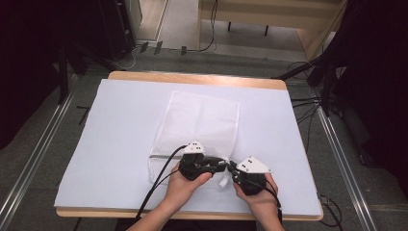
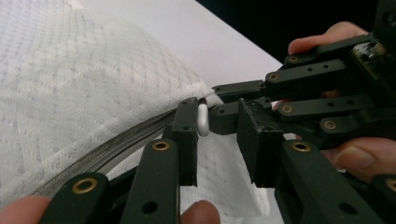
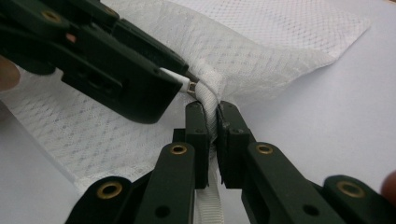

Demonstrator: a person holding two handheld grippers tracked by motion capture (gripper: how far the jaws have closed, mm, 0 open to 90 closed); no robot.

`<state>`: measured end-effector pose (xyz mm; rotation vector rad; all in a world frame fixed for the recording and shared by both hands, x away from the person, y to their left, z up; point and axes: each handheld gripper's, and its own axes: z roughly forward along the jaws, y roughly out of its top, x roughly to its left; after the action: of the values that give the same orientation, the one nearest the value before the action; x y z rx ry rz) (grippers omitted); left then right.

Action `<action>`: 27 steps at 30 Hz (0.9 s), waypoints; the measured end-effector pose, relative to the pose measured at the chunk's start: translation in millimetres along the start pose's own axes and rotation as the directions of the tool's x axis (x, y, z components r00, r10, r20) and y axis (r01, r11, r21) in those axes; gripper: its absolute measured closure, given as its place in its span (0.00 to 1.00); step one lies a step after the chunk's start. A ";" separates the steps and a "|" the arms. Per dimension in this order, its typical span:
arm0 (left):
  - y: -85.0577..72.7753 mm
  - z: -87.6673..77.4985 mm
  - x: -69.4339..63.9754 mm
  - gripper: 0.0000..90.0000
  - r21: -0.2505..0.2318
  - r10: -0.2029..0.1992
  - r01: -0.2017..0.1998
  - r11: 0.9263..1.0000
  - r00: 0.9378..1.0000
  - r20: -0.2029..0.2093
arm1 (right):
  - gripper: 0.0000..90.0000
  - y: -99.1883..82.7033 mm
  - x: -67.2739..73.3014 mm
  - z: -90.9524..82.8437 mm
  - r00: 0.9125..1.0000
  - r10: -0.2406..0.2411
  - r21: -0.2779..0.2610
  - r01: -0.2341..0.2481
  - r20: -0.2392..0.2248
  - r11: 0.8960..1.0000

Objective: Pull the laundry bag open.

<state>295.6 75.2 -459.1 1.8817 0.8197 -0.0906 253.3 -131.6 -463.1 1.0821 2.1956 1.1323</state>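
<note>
Surroundings: grey floor (image 1: 43,159) with metal rails either side, dark stands and loose cables at the edges, pale wooden furniture at the back.
Table: wooden top (image 1: 192,77) under a white sheet (image 1: 120,144) covering nearly all of it.
Mesh bag: white netting pouch (image 1: 202,120) flat on the sheet, centre to near side, long axis running away from the person; grey zipper (image 2: 116,144) along its near end.
Zipper pull: small white tab (image 2: 203,120) at the right-hand near corner of the bag, touching the inner face of one left jaw, the other left jaw standing clear of it in the left gripper view.
White strap: woven tape loop (image 3: 210,95) at that same corner, hanging down between the right jaws.
Left gripper: (image 1: 219,163) over the near edge of the bag, pointing right; jaws apart with a clear gap, tab lying against one of them.
Right gripper: (image 1: 232,168) just beside the left one, tips nearly meeting it, grey plate on top; jaws pressed together on the white strap in the right gripper view (image 3: 212,126).
Left hand: (image 1: 185,185) wrapped round the left gripper body, forearm entering from the bottom edge.
Right hand: (image 1: 257,192) holding the right gripper, near the front rim of the table.
Cable: black lead (image 1: 159,178) trailing from the left gripper across the sheet and off the near edge.
</note>
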 end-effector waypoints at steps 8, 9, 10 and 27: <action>-2.0 3.6 4.1 0.86 0.029 -0.019 0.018 0.999 1.000 0.006 | 0.95 1.3 1.9 -0.2 1.000 0.001 -0.008 -0.001 -0.005 1.000; -1.9 4.2 3.7 0.91 0.039 -0.017 0.017 0.999 1.000 -0.006 | 0.95 1.4 1.8 -0.3 1.000 -0.001 -0.009 0.001 -0.008 1.000; -1.9 4.2 3.7 0.95 0.039 -0.017 0.017 0.999 1.000 -0.006 | 0.95 1.5 1.8 -0.4 1.000 0.002 -0.008 -0.002 -0.007 1.000; -1.5 -1.0 6.4 0.98 0.086 -0.004 0.009 0.996 0.998 -0.056 | 0.97 2.4 0.2 0.4 0.999 0.020 0.015 -0.020 -0.026 1.000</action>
<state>299.4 79.6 -462.5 1.9707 0.8724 -0.0788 254.5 -130.5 -461.3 1.1037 2.2212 1.1464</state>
